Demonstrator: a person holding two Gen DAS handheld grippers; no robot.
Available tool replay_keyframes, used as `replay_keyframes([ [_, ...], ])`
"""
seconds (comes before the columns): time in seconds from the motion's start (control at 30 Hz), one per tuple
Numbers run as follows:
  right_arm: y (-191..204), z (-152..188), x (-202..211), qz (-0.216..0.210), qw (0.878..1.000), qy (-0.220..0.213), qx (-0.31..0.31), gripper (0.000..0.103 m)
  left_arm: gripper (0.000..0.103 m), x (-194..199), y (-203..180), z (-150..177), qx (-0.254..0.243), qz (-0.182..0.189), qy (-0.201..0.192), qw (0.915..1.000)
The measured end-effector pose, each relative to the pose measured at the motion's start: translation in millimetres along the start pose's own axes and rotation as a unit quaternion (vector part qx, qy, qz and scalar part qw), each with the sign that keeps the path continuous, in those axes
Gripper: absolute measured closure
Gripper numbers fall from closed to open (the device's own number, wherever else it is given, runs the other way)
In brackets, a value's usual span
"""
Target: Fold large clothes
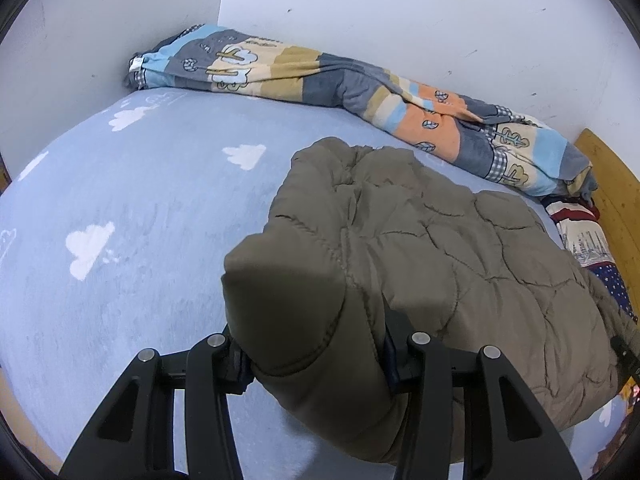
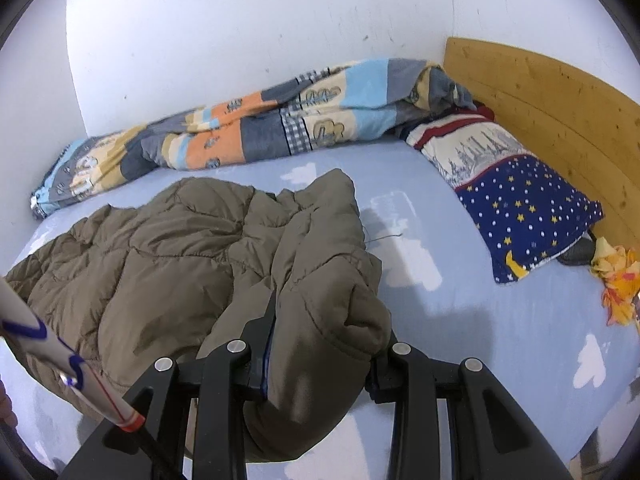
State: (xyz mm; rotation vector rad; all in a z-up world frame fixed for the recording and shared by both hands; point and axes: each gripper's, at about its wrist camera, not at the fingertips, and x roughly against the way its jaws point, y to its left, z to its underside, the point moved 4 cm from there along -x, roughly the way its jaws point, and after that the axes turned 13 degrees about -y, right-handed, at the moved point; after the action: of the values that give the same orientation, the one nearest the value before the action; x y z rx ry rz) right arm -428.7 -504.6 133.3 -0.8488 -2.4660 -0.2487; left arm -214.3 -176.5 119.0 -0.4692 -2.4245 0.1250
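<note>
an olive quilted jacket (image 1: pixel 432 240) lies on a bed with a pale blue sheet (image 1: pixel 140 208) printed with white clouds. it sits toward the near side of the bed, its far end spread flat on the sheet and its near edge lifted by both grippers.

the left gripper (image 1: pixel 320 364) has its jaws clamped on a thick bunched edge of the jacket; the padded fabric fills the gap between the fingers and bulges above and below them. the right gripper (image 2: pixel 316 364) likewise has its jaws closed on a puffy fold of the jacket (image 2: pixel 192 248), which droops over the fingers. both grippers point down at a slant toward the bed.

behind the jacket, a rumpled patchwork blanket (image 1: pixel 360 88) in blue, grey, orange and cream runs along the white wall (image 1: pixel 400 8). in the right wrist view, a pillow (image 2: pixel 516 200) with a navy starred end and a pale printed end lies beside a wooden headboard (image 2: pixel 560 104), well apart from the jacket. an orange and yellow cloth (image 2: pixel 620 288) sits near the pillow at the right edge. a white sleeve (image 2: pixel 48 344) with blue and red lines crosses the lower left of that view.
</note>
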Motion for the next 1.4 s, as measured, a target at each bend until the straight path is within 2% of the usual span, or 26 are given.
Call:
replay_keyframes([
  [0.13, -11.0, 13.3, -15.0, -0.002, 0.999, 0.039, -0.028, 0.066, 0.053, -5.5, 5.4, 4.6, 0.012, -0.004, 0.016, 0.9998],
  [0.3, -26.6, 27.6, -24.5, -0.013, 0.994, 0.074, -0.078, 0.062, 0.048, -14.5, 21.5, 13.2, 0.054, -0.002, 0.049, 0.9974],
  [0.37, -37.4, 35.5, -28.8, -0.021, 0.99, 0.09, -0.109, 0.053, 0.046, -17.8, 30.0, 17.1, 0.079, 0.006, 0.067, 0.9946],
  [0.47, -61.8, 52.4, -36.3, -0.027, 0.976, 0.122, -0.179, 0.036, 0.043, -21.8, 45.7, 28.2, 0.128, 0.016, 0.1, 0.9866],
  [0.57, -88.5, 62.2, -37.4, 0.001, 0.965, 0.137, -0.224, 0.031, 0.043, -21.0, 53.2, 34.1, 0.152, 0.02, 0.111, 0.9819],
  [0.63, -102.2, 60.7, -30.9, 0.011, 0.961, 0.126, -0.245, 0.03, 0.042, -17.9, 53.5, 33.9, 0.154, 0.022, 0.109, 0.9819],
  [0.7, -109.9, 52.5, -21.0, 0.049, 0.968, 0.102, -0.226, 0.03, 0.042, -13.8, 53.9, 33.6, 0.164, 0.024, 0.106, 0.9804],
  [0.77, -111.2, 42.3, -12.1, 0.052, 0.971, 0.073, -0.221, 0.03, 0.042, -11.1, 57.0, 33.1, 0.184, 0.026, 0.106, 0.9768],
  [0.93, -82.6, 12.6, -0.2, 0.011, 0.984, 0.015, -0.177, 0.03, 0.041, -8.2, 65.5, 34.8, 0.229, 0.034, 0.111, 0.9664],
  [1.0, -55.0, 1.3, 1.3, -0.019, 0.99, -0.005, -0.139, 0.037, 0.041, -6.8, 69.0, 34.7, 0.251, 0.039, 0.112, 0.9607],
  [1.03, -43.3, -1.7, 0.9, -0.028, 0.992, -0.009, -0.124, 0.044, 0.041, -6.9, 71.6, 34.8, 0.266, 0.045, 0.115, 0.9561],
  [1.07, -27.1, -4.9, 0.1, -0.043, 0.994, -0.012, -0.104, 0.046, 0.041, -7.8, 76.2, 36.2, 0.29, 0.055, 0.12, 0.948],
  [1.13, -2.7, -5.8, -1.9, -0.068, 0.994, -0.011, -0.084, 0.046, 0.041, -8.0, 84.4, 36.8, 0.316, 0.062, 0.125, 0.9383],
  [1.23, 30.9, -6.2, -11.7, -0.103, 0.993, -0.001, -0.065, 0.046, 0.041, -5.7, 89.3, 34.7, 0.329, 0.061, 0.122, 0.9344],
  [1.3, 47.8, -5.1, -18.1, -0.104, 0.994, 0.002, -0.042, 0.046, 0.041, -4.8, 91.3, 30.5, 0.336, 0.062, 0.118, 0.9325],
  [1.4, 65.2, 2.0, -28.3, -0.109, 0.994, 0.011, -0.026, 0.046, 0.041, 4.4, 109.0, 21.9, 0.362, 0.048, 0.084, 0.9273],
])
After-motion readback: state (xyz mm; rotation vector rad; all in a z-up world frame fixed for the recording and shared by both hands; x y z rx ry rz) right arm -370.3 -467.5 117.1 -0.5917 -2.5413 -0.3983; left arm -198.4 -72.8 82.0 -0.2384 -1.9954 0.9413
